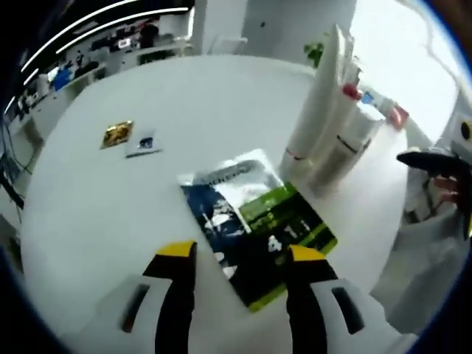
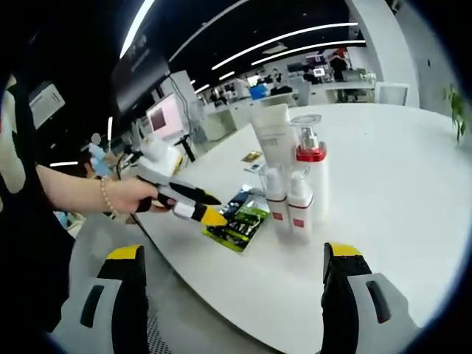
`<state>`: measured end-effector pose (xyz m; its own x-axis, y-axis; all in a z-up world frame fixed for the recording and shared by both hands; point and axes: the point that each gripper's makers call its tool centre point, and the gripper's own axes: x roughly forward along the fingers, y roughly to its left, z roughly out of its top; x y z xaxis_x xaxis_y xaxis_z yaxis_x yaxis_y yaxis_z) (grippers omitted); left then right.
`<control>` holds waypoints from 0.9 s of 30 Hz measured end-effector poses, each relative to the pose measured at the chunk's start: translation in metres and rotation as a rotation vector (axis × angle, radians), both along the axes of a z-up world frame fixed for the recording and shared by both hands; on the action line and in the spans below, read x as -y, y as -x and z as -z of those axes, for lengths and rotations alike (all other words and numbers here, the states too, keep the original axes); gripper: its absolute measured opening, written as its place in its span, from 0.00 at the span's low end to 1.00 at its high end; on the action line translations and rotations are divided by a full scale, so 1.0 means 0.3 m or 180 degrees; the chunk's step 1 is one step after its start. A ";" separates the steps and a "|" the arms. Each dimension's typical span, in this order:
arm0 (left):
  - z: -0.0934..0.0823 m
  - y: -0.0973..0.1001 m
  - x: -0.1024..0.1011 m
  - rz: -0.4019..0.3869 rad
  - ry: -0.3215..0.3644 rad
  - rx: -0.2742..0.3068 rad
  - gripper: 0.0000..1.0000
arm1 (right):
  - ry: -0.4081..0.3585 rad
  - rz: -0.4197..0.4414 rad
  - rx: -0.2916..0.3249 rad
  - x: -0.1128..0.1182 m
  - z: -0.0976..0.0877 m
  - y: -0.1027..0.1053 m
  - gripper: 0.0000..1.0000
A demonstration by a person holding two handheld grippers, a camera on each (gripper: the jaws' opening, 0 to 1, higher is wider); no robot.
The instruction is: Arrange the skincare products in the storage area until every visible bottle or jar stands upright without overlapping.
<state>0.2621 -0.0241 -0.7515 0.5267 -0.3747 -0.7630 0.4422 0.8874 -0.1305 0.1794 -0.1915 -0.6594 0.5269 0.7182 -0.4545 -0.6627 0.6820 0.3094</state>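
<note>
- Black jaws tipped in yellow, those of the left gripper [image 1: 241,252], rise from the bottom of the left gripper view, spread wide and holding nothing; they hover over the round white table [image 1: 103,199].
- Between and just beyond those tips lies a flat glossy sachet printed in dark blue, silver and green [image 1: 254,221], lying on the table with one corner toward the jaws.
- Past the sachet, toward the upper right of that view, the white skincare bottles [image 1: 335,125] stand together in a tight cluster, upright on the table; red bands and a red collar mark some of them.
- Farther off on the table lie a small gold foil packet [image 1: 116,134] and, just beside it, a small white-and-blue packet [image 1: 144,142].
- At the right edge of the left gripper view a person's hand [image 1: 442,181] grips a dark handle.
- Right gripper [image 2: 236,254]: its yellow-tipped black jaws stand wide apart near the table edge, gripping nothing.
- Ahead of them in the right gripper view stand a tall white tube [image 2: 274,140], a white pump bottle with a red collar [image 2: 310,177] and two small white bottles with red labels [image 2: 289,203], all upright, touching or nearly so.
- Left of them, the other gripper, held in a person's hand [image 2: 133,195], points its yellow tip over the sachet.
</note>
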 end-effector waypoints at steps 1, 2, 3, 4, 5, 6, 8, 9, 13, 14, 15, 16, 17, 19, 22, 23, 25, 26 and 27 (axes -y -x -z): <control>-0.006 -0.003 -0.007 0.0004 -0.0015 0.0035 0.48 | -0.0001 -0.0005 0.0000 -0.001 0.000 0.000 0.99; -0.008 -0.006 -0.007 0.0014 -0.0023 0.0059 0.49 | -0.0001 -0.0007 -0.0002 -0.001 0.001 0.000 0.99; -0.015 -0.007 -0.011 0.0013 -0.0025 0.0084 0.49 | 0.0008 -0.0013 -0.0002 -0.002 0.002 0.000 0.99; -0.020 -0.006 -0.010 0.0017 -0.0022 0.0087 0.50 | 0.0011 -0.0019 -0.0003 -0.003 0.003 0.001 0.99; -0.034 -0.004 -0.012 0.0008 -0.0004 0.0107 0.50 | 0.0011 -0.0026 -0.0010 -0.005 0.004 0.002 0.99; -0.043 -0.003 -0.016 -0.0005 0.0012 0.0126 0.52 | 0.0005 -0.0030 -0.0019 -0.006 0.004 0.002 0.99; -0.065 0.000 -0.012 -0.0005 0.0066 0.0200 0.57 | -0.0011 -0.0027 -0.0010 -0.007 0.002 -0.001 0.99; -0.072 0.002 -0.006 0.0006 0.0079 0.0228 0.59 | -0.0014 -0.0027 -0.0007 -0.006 0.002 -0.002 0.99; -0.094 0.011 -0.026 -0.0020 0.0124 0.0322 0.65 | -0.0013 -0.0034 -0.0017 -0.006 0.005 -0.001 0.99; -0.102 0.015 -0.029 -0.0029 0.0135 0.0333 0.66 | -0.0014 -0.0033 -0.0016 -0.007 0.005 -0.002 0.99; -0.110 0.023 -0.035 -0.0058 0.0146 0.0341 0.67 | -0.0016 -0.0033 -0.0018 -0.008 0.004 -0.001 0.99; -0.115 0.032 -0.039 -0.0079 0.0152 0.0342 0.67 | -0.0017 -0.0030 -0.0025 -0.009 0.005 -0.001 0.99; -0.126 0.044 -0.041 -0.0083 0.0187 0.0367 0.69 | -0.0015 -0.0029 -0.0027 -0.010 0.005 -0.002 0.99; -0.140 0.052 -0.049 -0.0104 0.0217 0.0419 0.73 | -0.0018 -0.0021 -0.0050 -0.012 0.008 -0.005 0.99; -0.171 0.076 -0.061 -0.0148 0.0269 0.0469 0.78 | -0.0017 -0.0007 -0.0035 -0.016 0.010 -0.014 0.99; -0.184 0.084 -0.069 -0.0166 0.0285 0.0511 0.79 | -0.0015 0.0001 -0.0031 -0.015 0.013 -0.017 0.99; -0.195 0.092 -0.089 -0.0196 0.0293 0.0543 0.83 | -0.0036 0.0029 -0.0035 -0.013 0.014 -0.020 0.99; -0.203 0.097 -0.095 -0.0223 0.0303 0.0563 0.84 | -0.0045 0.0032 -0.0038 -0.014 0.012 -0.019 0.99; -0.217 0.105 -0.104 -0.0255 0.0316 0.0599 0.85 | -0.0050 0.0028 -0.0034 -0.012 0.013 -0.019 0.99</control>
